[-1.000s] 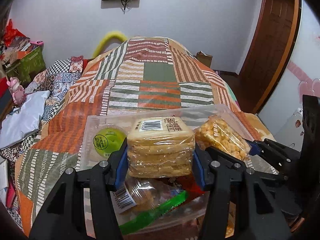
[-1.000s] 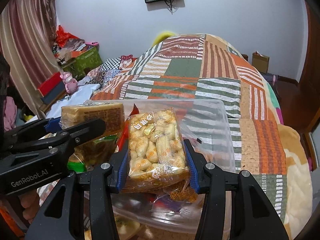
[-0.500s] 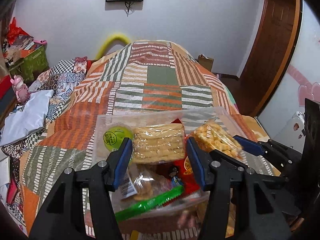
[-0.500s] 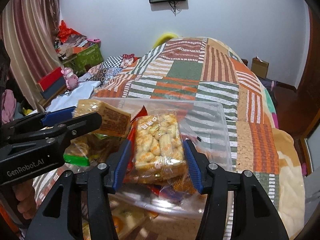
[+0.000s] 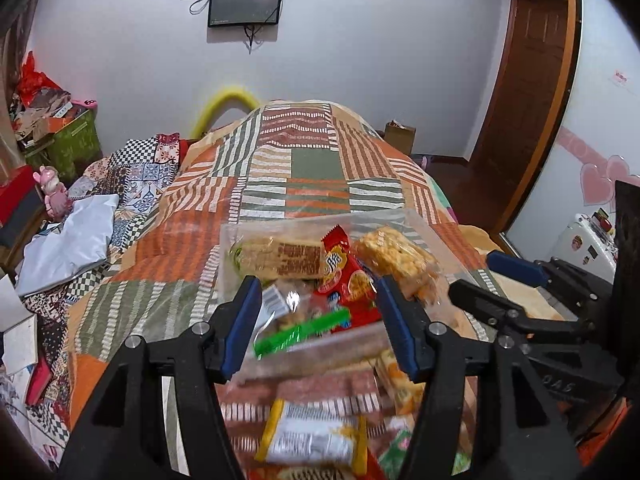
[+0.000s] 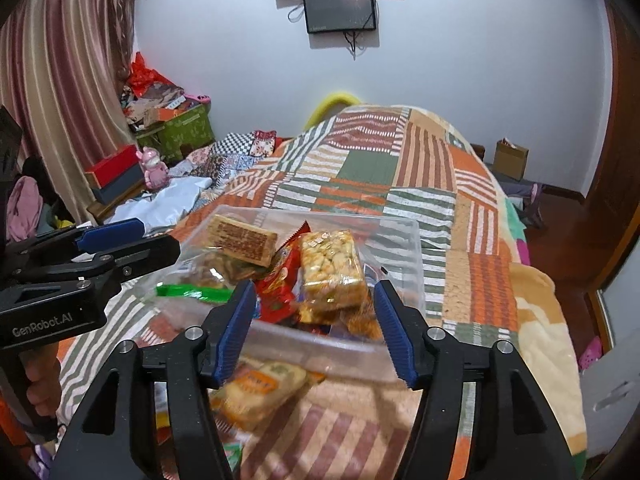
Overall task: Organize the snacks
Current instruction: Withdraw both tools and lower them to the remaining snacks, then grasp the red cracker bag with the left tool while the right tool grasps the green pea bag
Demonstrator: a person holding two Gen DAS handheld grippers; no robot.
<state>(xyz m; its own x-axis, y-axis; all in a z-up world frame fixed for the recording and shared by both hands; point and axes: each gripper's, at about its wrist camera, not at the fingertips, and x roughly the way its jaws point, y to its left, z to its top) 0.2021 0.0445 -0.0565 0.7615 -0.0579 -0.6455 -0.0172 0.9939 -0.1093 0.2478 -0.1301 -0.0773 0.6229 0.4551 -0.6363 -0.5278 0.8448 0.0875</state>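
Snacks [image 6: 332, 272] in one clear tub [image 6: 404, 280]

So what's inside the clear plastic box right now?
In the clear plastic box: a wafer pack, a red snack bag, a puffed-corn bar and a green wrapper. Whatever lies beneath these is covered.
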